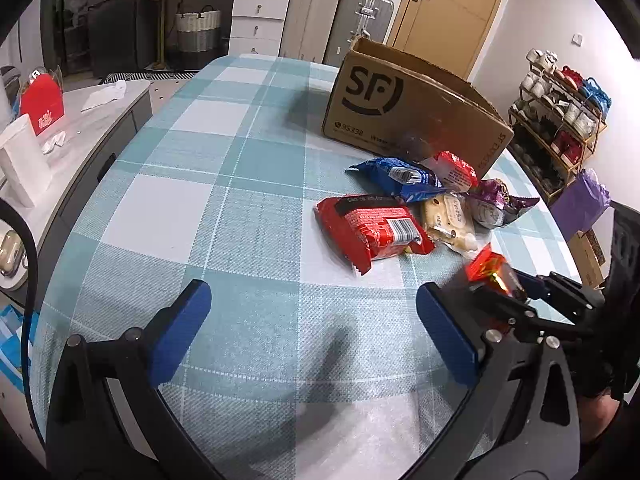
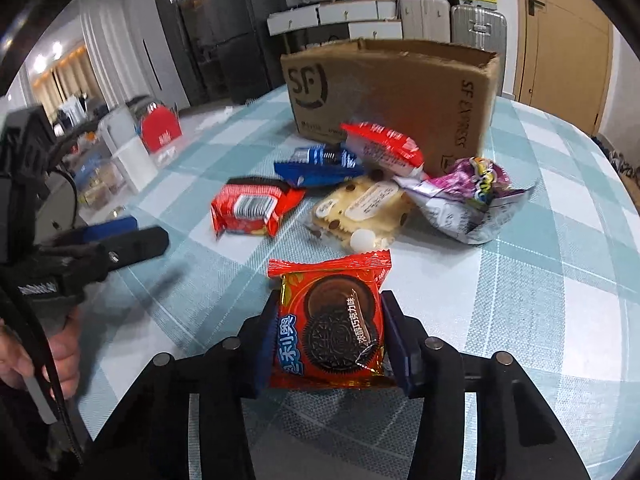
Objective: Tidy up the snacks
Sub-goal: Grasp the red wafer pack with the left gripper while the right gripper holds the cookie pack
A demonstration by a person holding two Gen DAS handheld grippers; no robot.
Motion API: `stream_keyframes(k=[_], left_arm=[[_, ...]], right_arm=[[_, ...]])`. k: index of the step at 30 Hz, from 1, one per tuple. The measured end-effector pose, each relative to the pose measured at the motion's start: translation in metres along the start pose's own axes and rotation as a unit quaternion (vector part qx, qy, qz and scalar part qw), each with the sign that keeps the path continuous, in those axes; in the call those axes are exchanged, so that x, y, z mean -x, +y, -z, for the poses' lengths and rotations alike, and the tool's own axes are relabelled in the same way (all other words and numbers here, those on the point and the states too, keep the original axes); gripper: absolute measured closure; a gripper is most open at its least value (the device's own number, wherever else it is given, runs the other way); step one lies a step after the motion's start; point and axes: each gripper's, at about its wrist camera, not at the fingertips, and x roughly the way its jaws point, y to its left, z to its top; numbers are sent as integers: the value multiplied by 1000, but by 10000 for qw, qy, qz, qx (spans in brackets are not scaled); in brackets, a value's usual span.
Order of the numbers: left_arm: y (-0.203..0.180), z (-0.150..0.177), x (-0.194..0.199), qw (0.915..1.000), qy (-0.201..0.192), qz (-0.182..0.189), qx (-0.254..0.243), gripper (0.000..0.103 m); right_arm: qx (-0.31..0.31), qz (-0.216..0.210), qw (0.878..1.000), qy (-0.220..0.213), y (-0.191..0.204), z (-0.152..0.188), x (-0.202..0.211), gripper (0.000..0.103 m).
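Note:
My right gripper [image 2: 330, 300] is shut on an orange-red cookie packet [image 2: 332, 328], its blue pads pressing the packet's two sides just above the checked tablecloth [image 2: 520, 280]. The left wrist view shows that packet [image 1: 486, 266] at the right edge. My left gripper [image 1: 314, 294] stands open over bare cloth with nothing between its fingers. Beyond lie a red packet [image 1: 372, 226], a blue packet [image 1: 400, 178], a red-and-white packet [image 1: 456, 170], a clear-wrapped biscuit [image 1: 448, 216] and a purple-silver bag [image 1: 496, 200]. Behind them stands an open cardboard box [image 1: 400, 108].
A grey side cabinet [image 1: 100, 120] on the left carries a red carton [image 1: 42, 104] and a white box [image 1: 22, 160]. A shoe rack [image 1: 560, 128] and a purple bag [image 1: 580, 204] stand to the right of the table. Suitcases and a door are at the back.

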Motion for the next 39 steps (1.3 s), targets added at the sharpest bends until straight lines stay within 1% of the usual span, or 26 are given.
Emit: stream_keyframes(k=[7,11,15,19,23,26,31,35,38,39], left_arm=[[-12,-10,-13,9998,193,68,24,1],[-21,-19,-24,9995,294,99,60,1],[-30,-29,-38,9991,400,132,96,1],[-38,-40,-54,9982,552,139,182,1],[-39,-47,-70,9967,703,257,314,1],[-39,-52,-77,9966,695,187,391,1],[-44,-55,-84,9972,679,10,309,1],[-52,-55,-89,9968,716,-336,133,1],[-54,-54,-92,9955,667,-668,67,1],[-54,-53,-92,9954,638,-714,55,1]], right_arm=[[-292,-133,9994,-159,-19,8,17,56],[-398,-76,9989,-252,-33,10,25,56],[-552,-113,9977,-369,-46,12,33,56],[-663,-217,9967,-412,-52,13,34,56],[-714,-294,9960,-443,-54,14,35,56],[-779,-351,9953,-449,-57,14,35,56],[-808,-386,9950,-446,-57,14,34,56],[-831,-407,9945,-482,-57,15,35,56],[-887,-431,9939,-494,-60,15,35,56],[-901,-432,9938,-495,-60,15,35,56]])
